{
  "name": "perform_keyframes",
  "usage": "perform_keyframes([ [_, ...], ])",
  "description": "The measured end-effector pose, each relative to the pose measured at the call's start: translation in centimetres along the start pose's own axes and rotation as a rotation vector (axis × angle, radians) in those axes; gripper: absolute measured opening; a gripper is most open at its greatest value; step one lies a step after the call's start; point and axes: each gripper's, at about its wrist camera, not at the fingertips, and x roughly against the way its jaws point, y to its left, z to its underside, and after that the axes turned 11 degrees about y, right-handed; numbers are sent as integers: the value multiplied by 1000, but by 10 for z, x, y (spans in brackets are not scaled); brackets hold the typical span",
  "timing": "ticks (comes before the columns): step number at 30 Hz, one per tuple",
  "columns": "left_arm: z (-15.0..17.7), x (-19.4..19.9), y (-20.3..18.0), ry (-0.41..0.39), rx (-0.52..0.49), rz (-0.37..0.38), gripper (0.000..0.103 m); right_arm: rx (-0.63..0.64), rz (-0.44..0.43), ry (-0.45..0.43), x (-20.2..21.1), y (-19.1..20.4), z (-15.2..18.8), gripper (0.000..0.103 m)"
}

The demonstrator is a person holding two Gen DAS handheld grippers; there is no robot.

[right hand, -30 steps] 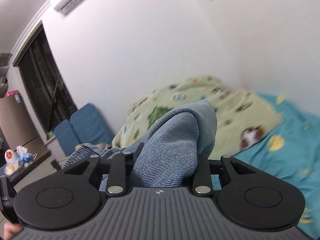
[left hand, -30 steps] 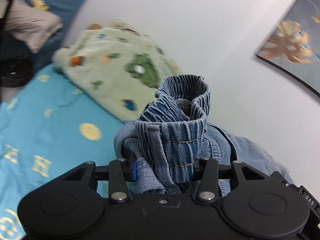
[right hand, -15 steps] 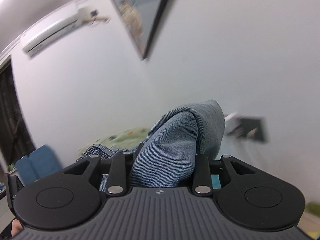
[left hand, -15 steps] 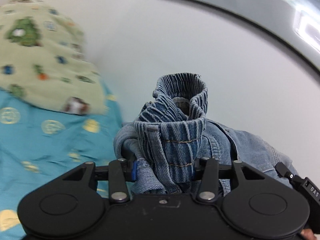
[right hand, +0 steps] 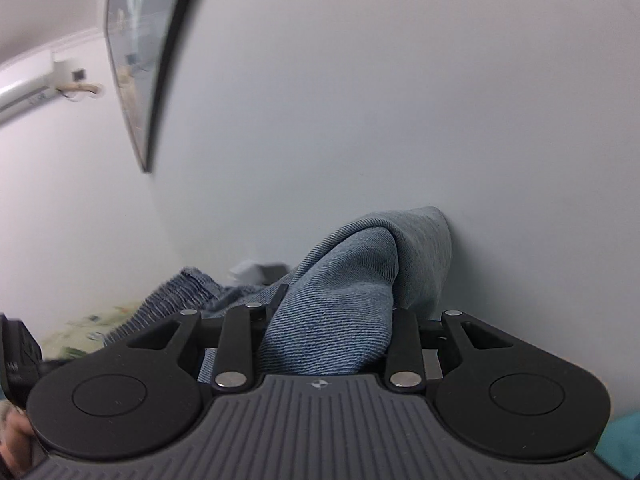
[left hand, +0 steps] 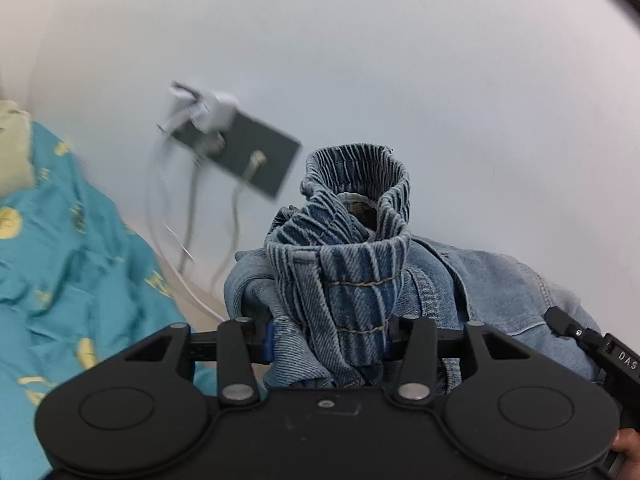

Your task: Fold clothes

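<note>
My left gripper (left hand: pixel 328 340) is shut on the elastic waistband of a pair of blue jeans (left hand: pixel 344 264), which bunches up between the fingers and stands above them. The rest of the denim hangs to the right, toward the other gripper's body at the right edge. My right gripper (right hand: pixel 332 340) is shut on another fold of the same jeans (right hand: pixel 348 288). Both grippers hold the garment in the air, facing a white wall. The fingertips of both are hidden by the cloth.
A bed with a teal patterned sheet (left hand: pixel 60 264) lies at lower left. A dark wall socket panel with white plugs and cables (left hand: pixel 236 156) is on the wall. A framed picture (right hand: pixel 136 52) and an air conditioner (right hand: pixel 24 92) hang higher up.
Both grippers have swung right with the jeans still held. The green blanket has left the left view, and the socket panel and bare wall have come in.
</note>
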Motion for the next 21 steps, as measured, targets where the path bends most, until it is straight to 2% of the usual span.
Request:
perform_keyframes([
  [6, 25, -69, 14, 101, -97, 20, 42, -12, 96, 47, -14, -38, 52, 33],
  [10, 43, -100, 21, 178, -123, -9, 42, -43, 156, 161, -35, -57, 89, 33],
  [13, 59, -106, 30, 163, -122, 1, 43, -104, 205, 251, -52, -69, 113, 34],
  [15, 62, -106, 35, 149, -97, 23, 43, -73, 229, 256, -59, -72, 120, 34],
  [17, 64, -105, 31, 149, -101, 11, 43, -38, 252, 268, -66, -71, 119, 35],
  [21, 64, -106, 29, 171, -95, 1, 46, -66, 257, 285, -68, -78, 110, 36],
])
